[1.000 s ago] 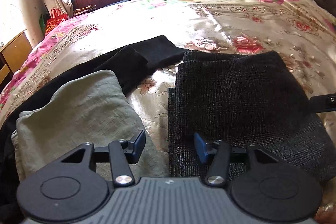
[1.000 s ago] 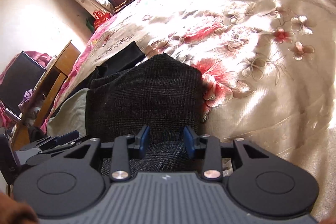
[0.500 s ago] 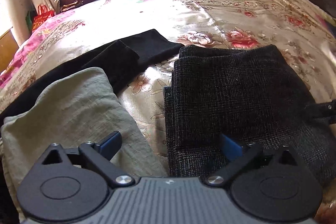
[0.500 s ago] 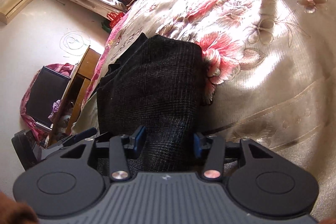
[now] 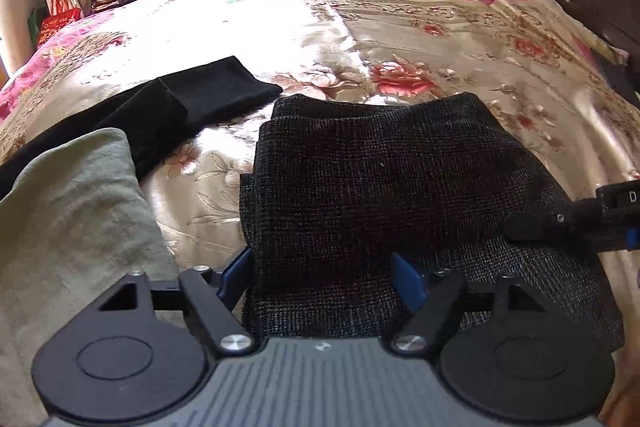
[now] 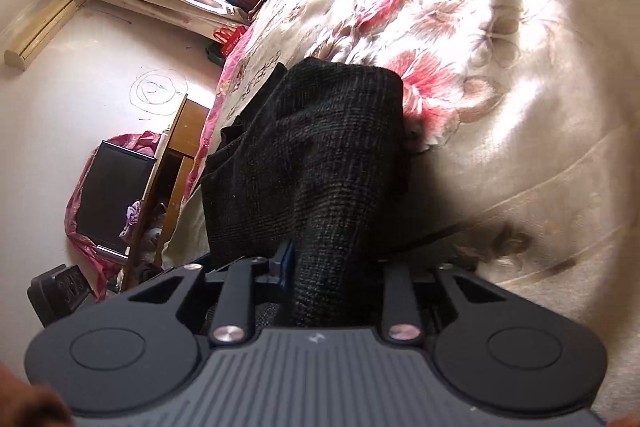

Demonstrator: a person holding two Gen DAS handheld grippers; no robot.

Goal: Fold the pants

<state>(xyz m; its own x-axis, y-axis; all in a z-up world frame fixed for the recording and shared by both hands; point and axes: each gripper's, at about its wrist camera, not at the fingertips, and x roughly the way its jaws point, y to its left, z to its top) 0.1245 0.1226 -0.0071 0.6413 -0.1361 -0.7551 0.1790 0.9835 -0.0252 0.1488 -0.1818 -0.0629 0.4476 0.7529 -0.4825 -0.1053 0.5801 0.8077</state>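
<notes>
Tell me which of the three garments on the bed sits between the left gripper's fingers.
The dark checked pants, folded, on the right. The left gripper is closing its jaws around their near edge. The pale green garment and the plain black one lie off to the left.

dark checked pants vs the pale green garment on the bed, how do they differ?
The dark checked pants are near-black with a fine woven check; the pale green garment is plain and light. The pants are folded square; the green garment lies rumpled. The left gripper straddles only the pants. Both lie on the floral bedspread.
</notes>
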